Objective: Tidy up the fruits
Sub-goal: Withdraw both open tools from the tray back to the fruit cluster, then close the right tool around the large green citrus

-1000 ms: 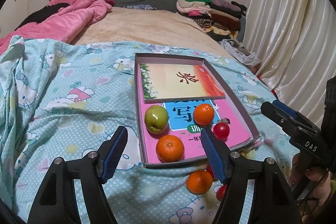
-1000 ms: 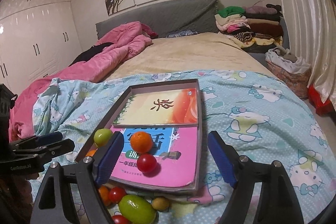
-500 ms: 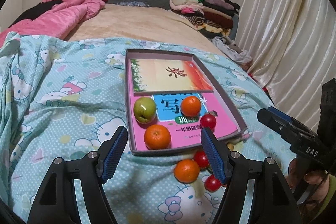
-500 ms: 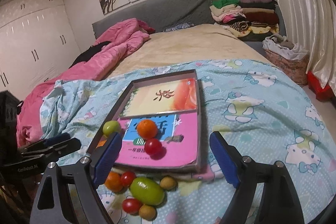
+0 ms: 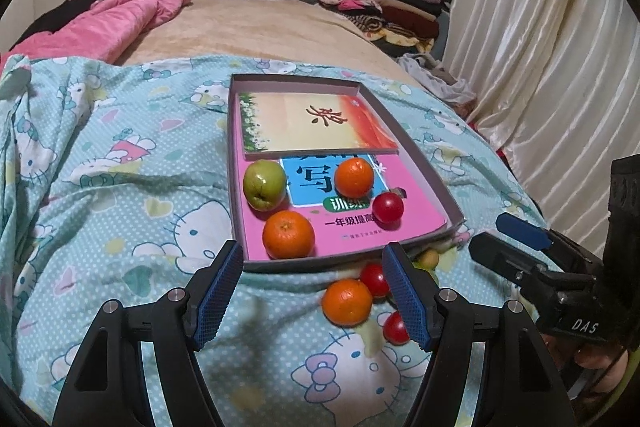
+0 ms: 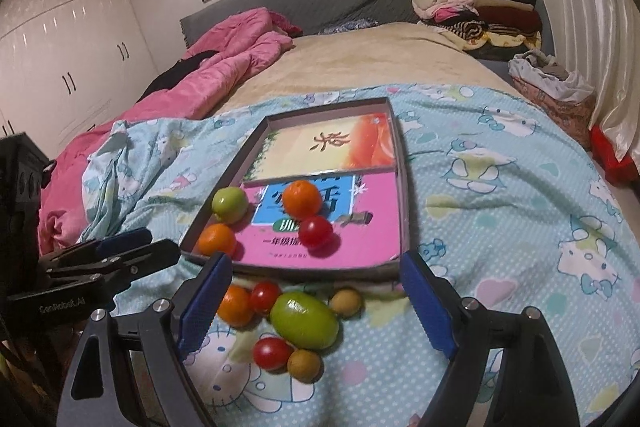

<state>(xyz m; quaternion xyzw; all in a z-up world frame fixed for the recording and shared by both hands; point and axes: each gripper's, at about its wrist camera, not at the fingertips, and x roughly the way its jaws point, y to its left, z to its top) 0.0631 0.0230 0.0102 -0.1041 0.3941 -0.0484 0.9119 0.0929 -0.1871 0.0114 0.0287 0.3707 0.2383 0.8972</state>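
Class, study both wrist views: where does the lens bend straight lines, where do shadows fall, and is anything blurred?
Left wrist view: the curtain bows with the fisheye rim, dark corners frame the picture, and the orange on the quilt casts a soft shadow. Right wrist view: the tray edges curve, wardrobe doors carry glare streaks, and all looks sharp.

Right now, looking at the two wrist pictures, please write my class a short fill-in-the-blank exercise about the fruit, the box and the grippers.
1. The number of fruits lying inside the box is ____.
2. The green apple in the box lies near its ____ wall, seen from the left wrist.
3. The long green fruit lies on the ____, outside the box.
4. The right gripper and the left gripper both hold ____.

Missing words: four; left; blanket; nothing
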